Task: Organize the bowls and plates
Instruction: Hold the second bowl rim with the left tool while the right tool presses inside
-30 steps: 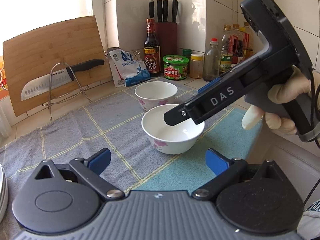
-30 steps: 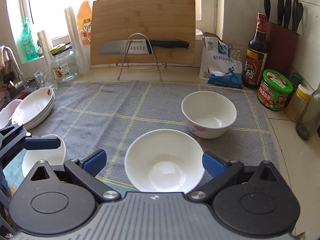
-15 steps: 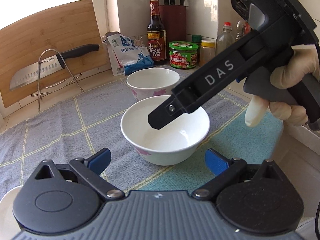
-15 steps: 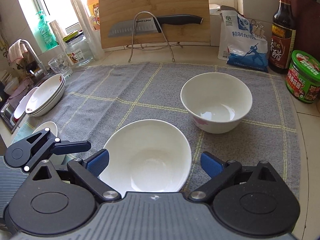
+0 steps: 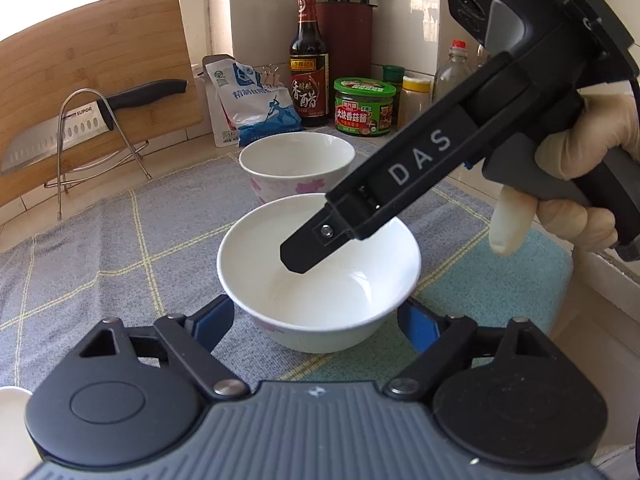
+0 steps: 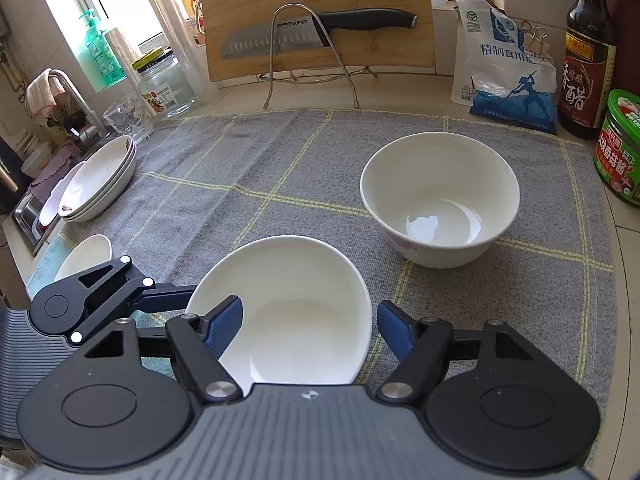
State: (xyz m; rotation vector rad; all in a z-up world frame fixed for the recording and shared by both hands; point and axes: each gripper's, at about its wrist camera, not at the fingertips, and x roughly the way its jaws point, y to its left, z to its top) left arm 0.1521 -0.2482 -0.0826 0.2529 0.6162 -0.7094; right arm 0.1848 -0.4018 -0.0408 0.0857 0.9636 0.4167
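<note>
Both grippers have come closer to the near bowl [image 5: 320,276] since the earlier frames, so it now fills the space in front of each camera. In the right wrist view, the right gripper [image 6: 310,322] has its blue pads spread wide; the left pad [image 6: 224,322] hangs over the inside of the bowl at its left rim, and the right pad is just outside the right rim. Nothing is pinched yet. The left gripper [image 5: 316,322] is also spread, with one pad on each side of the same bowl, low near its wall; I cannot tell if they touch it. I judge that a grasp on this bowl is being prepared, probably to stack it with the far bowl [image 6: 440,196], which stands just behind it on the grey cloth [image 6: 280,168]. In the left wrist view the gloved right hand [image 5: 576,184] holds its tool tilted down, with the tip over the near bowl. Left of the near bowl, well apart, plates [image 6: 100,180] lie stacked at the cloth's edge.
</note>
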